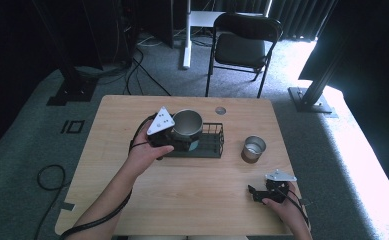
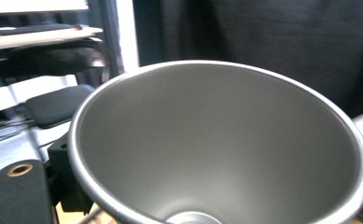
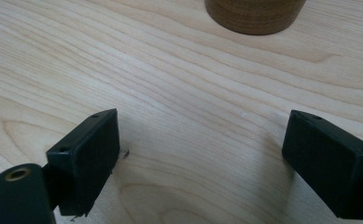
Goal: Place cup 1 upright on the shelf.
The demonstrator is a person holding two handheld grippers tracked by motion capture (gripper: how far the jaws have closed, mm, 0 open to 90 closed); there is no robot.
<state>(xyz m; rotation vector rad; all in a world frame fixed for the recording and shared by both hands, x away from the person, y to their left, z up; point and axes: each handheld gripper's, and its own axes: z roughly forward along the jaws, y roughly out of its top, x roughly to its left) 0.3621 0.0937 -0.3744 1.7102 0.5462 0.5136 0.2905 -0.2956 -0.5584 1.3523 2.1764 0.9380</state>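
Note:
My left gripper (image 1: 174, 136) is shut on a metal cup (image 1: 187, 124) and holds it mouth-up above the left end of a black wire rack (image 1: 213, 145). In the left gripper view the cup's grey inside (image 2: 216, 140) looms close, with one black finger (image 2: 74, 184) against its outer wall. A second metal cup (image 1: 253, 148) stands on the table to the right of the rack. My right gripper (image 1: 264, 190) rests near the table's front right, jaws wide open over bare wood (image 3: 202, 140). That cup's base (image 3: 255, 16) lies straight ahead of it.
A small teal thing (image 1: 194, 145) lies in the rack under the held cup. The wooden table (image 1: 132, 200) has a round cable hole (image 1: 220, 110) near its far edge. A black folding chair (image 1: 242, 45) stands beyond the table, and cables lie on the floor at the left.

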